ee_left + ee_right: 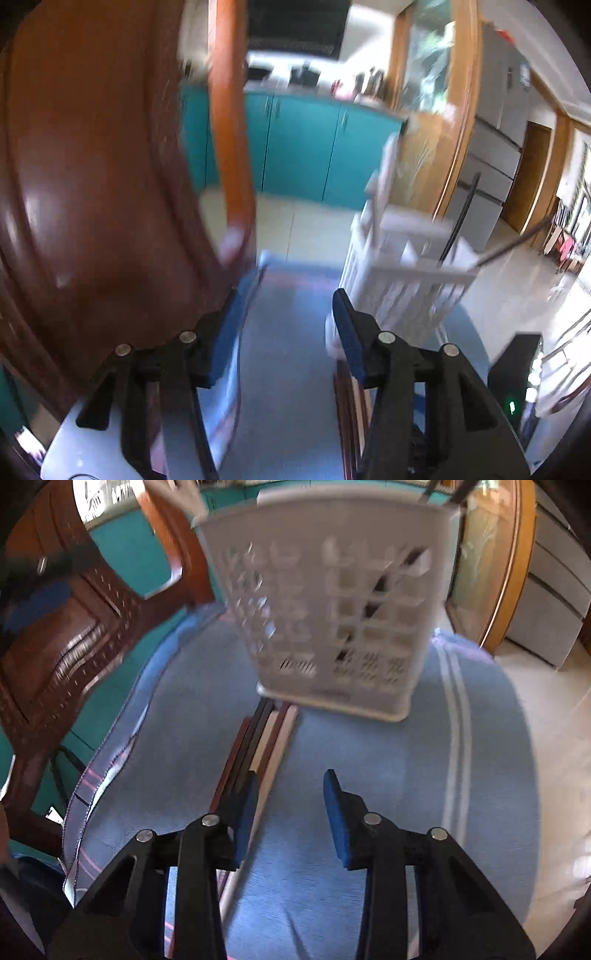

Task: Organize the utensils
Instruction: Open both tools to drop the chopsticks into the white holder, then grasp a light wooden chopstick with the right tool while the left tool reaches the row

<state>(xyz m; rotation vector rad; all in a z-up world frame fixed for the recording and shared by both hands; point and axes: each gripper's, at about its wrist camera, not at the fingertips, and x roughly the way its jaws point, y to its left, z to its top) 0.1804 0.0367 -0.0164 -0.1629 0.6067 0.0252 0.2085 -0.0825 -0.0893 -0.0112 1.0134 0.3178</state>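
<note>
A white perforated utensil basket [332, 609] stands upright on a blue cloth [369, 775], with dark chopsticks [373, 602] leaning inside it. Several more chopsticks [266, 738], dark, reddish and pale, lie side by side on the cloth in front of the basket. My right gripper [291, 779] is open just above the cloth; its left pad [247, 812] sits over those loose chopsticks and nothing is between the pads. In the left wrist view the basket [406, 266] is ahead to the right, with chopsticks [458, 218] sticking out. My left gripper [287, 299] is open and empty above the cloth [288, 369].
A dark wooden chair [92, 184] crowds the left side, and its back [74, 638] also shows in the right wrist view. A black device with a green light [513, 387] is at the lower right. Teal cabinets [303, 147] and pale floor tiles [554, 775] lie beyond the cloth's edge.
</note>
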